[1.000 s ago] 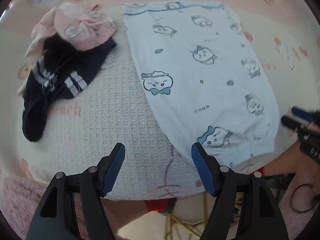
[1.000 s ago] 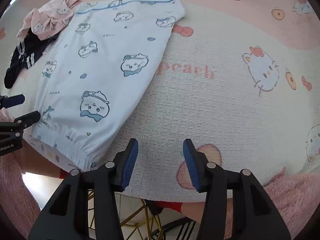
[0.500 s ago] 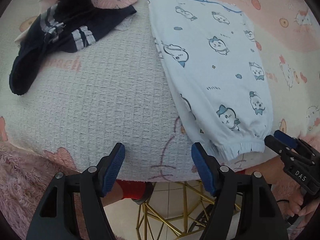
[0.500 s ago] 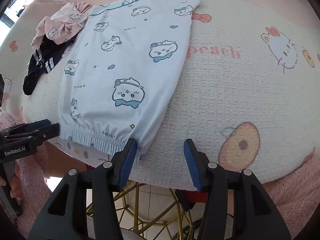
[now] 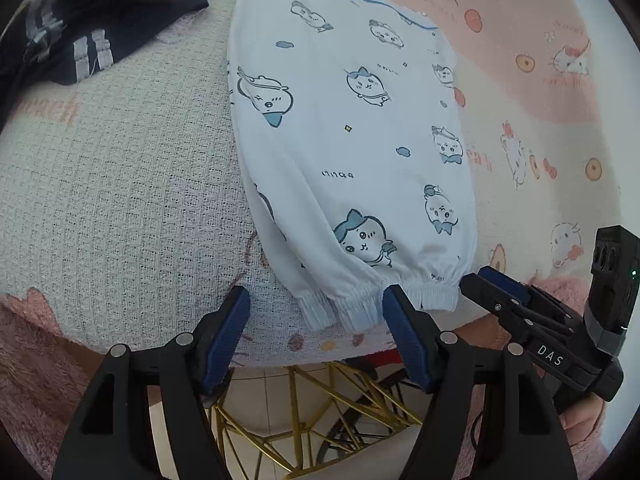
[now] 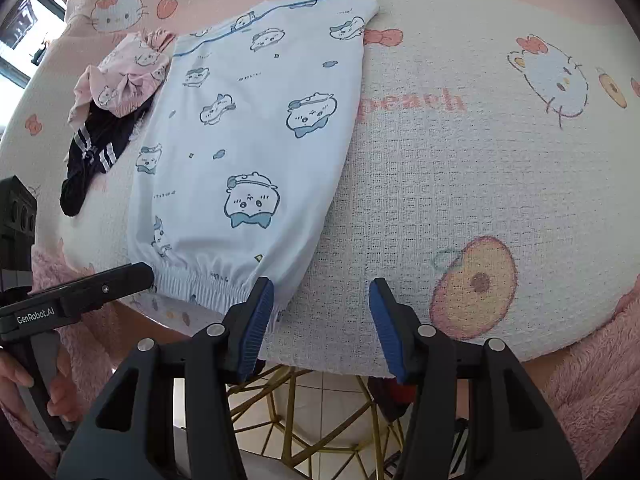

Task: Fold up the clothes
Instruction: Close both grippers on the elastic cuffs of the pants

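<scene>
White pants with blue cartoon prints (image 5: 340, 152) (image 6: 248, 152) lie flat on the table, folded lengthwise. Their elastic cuffs (image 5: 360, 304) (image 6: 200, 284) reach the near table edge. My left gripper (image 5: 316, 332) is open at that edge, its right finger just in front of the left cuff. My right gripper (image 6: 320, 320) is open too, its left finger beside the cuff's right corner. Neither holds any cloth. Each gripper also shows in the other's view: the right gripper (image 5: 492, 284) beside the cuff, the left gripper (image 6: 132, 272) at the cuff's left end.
A dark striped garment (image 5: 72, 40) (image 6: 96, 152) and a pink printed one (image 6: 124, 76) lie bunched at the far left. A pink-and-white cartoon cloth (image 6: 460, 168) covers the table. Below the edge are a gold wire frame (image 5: 320, 412) and tiled floor. A hand (image 6: 24, 384) grips the left handle.
Both grippers have pulled back and down toward the near table edge and now sit level with the pants' cuffs. Both stay open; the pants have not moved.
</scene>
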Motion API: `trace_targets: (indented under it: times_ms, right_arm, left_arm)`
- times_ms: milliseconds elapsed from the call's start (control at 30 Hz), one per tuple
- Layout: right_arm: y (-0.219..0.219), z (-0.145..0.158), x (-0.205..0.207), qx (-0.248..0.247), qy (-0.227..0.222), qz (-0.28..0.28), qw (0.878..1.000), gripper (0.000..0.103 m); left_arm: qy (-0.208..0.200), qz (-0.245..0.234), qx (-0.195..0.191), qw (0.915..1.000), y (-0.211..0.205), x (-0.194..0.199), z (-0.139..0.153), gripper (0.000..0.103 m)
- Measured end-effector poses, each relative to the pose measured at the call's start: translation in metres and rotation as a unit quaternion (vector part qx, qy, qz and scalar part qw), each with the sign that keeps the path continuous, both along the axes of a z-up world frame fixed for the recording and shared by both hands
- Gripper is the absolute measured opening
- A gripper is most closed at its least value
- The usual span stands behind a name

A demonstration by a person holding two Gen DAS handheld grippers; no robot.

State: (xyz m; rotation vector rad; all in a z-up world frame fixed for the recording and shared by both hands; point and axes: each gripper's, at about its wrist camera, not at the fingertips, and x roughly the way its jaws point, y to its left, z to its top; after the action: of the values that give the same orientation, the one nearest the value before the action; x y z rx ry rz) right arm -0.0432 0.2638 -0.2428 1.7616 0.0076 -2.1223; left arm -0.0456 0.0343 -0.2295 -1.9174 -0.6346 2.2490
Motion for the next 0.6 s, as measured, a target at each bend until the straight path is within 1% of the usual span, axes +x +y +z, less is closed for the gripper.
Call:
trace_targets:
  times_ms: [33, 100, 133, 167, 267, 300, 333, 367, 400, 467, 600]
  right_arm:
    - [0.004, 0.002, 0.003, 0.004, 0.001, 0.005, 1.000, 0.051]
    - [0.004, 0.004, 0.005, 0.010, 0.004, 0.011, 1.000, 0.051]
    - [0.004, 0.004, 0.004, 0.010, 0.004, 0.012, 1.000, 0.051]
    - [0.004, 0.003, 0.004, 0.007, 0.002, 0.011, 1.000, 0.051]
    - [0.004, 0.000, 0.002, -0.002, -0.006, 0.006, 1.000, 0.052]
    - [0.004, -0.001, 0.002, -0.005, -0.010, 0.007, 1.000, 0.052]
    - [0.003, -0.003, 0.002, -0.010, -0.015, 0.010, 1.000, 0.052]
    - [0.001, -0.005, 0.002, -0.018, -0.021, 0.015, 1.000, 0.052]
    - [-0.002, -0.006, 0.002, -0.028, -0.028, 0.020, 0.999, 0.052]
    - [-0.007, -0.009, 0.002, -0.041, -0.034, 0.028, 0.998, 0.051]
    - [-0.013, -0.011, 0.001, -0.049, -0.025, 0.034, 0.998, 0.053]
  left_arm:
    - [0.001, -0.003, -0.007, 1.0000, -0.001, 0.002, 0.002, 0.071]
    - [0.000, -0.008, -0.021, 0.9998, -0.003, 0.006, 0.004, 0.059]
    - [-0.001, -0.008, -0.025, 0.9997, -0.004, 0.006, 0.005, 0.055]
    - [-0.001, -0.008, -0.027, 0.9996, -0.004, 0.007, 0.005, 0.054]
    - [0.002, 0.001, -0.013, 0.9999, -0.007, 0.007, 0.004, 0.053]
    - [0.004, 0.004, -0.002, 1.0000, -0.008, 0.007, 0.004, 0.051]
    - [0.004, 0.006, 0.013, 0.9999, -0.009, 0.008, 0.005, 0.042]
    - [0.004, 0.008, 0.027, 0.9996, -0.010, 0.009, 0.004, 0.038]
    - [0.003, 0.008, 0.031, 0.9995, -0.010, 0.009, 0.004, 0.038]
    - [0.000, 0.004, 0.028, 0.9996, -0.009, 0.010, 0.003, 0.038]
    - [0.002, 0.010, 0.039, 0.9992, -0.010, 0.009, 0.003, 0.038]
